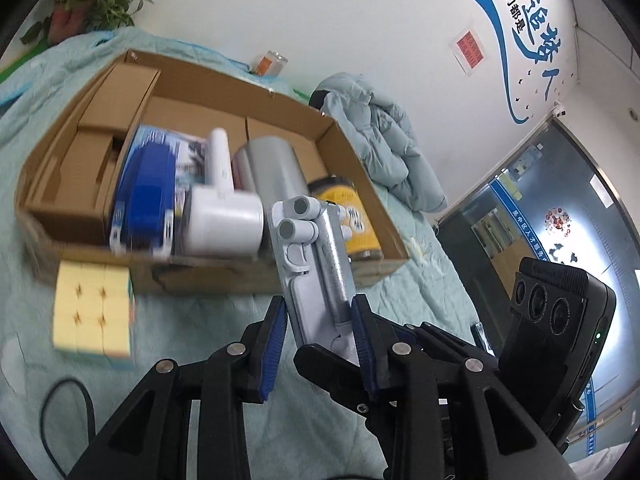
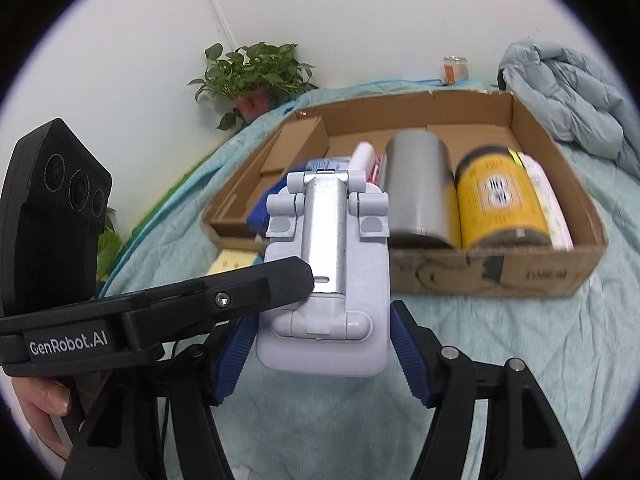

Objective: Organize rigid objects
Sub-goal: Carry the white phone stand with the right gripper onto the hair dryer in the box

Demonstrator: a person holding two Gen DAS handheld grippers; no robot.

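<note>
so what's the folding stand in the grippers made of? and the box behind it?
Folding stand: looks like matte pale-grey molded plastic, rounded hinge knuckles; its center bar is probably brushed metal, with a silvery streaked sheen. Box: brown corrugated cardboard, with a raw torn rim and a scuffed printed front.

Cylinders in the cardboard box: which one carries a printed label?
The yellow can, lying beside the plain silver cylinder toward the box's right end. Its yellow wrap has dark printing; the silver one is bare metal.
</note>
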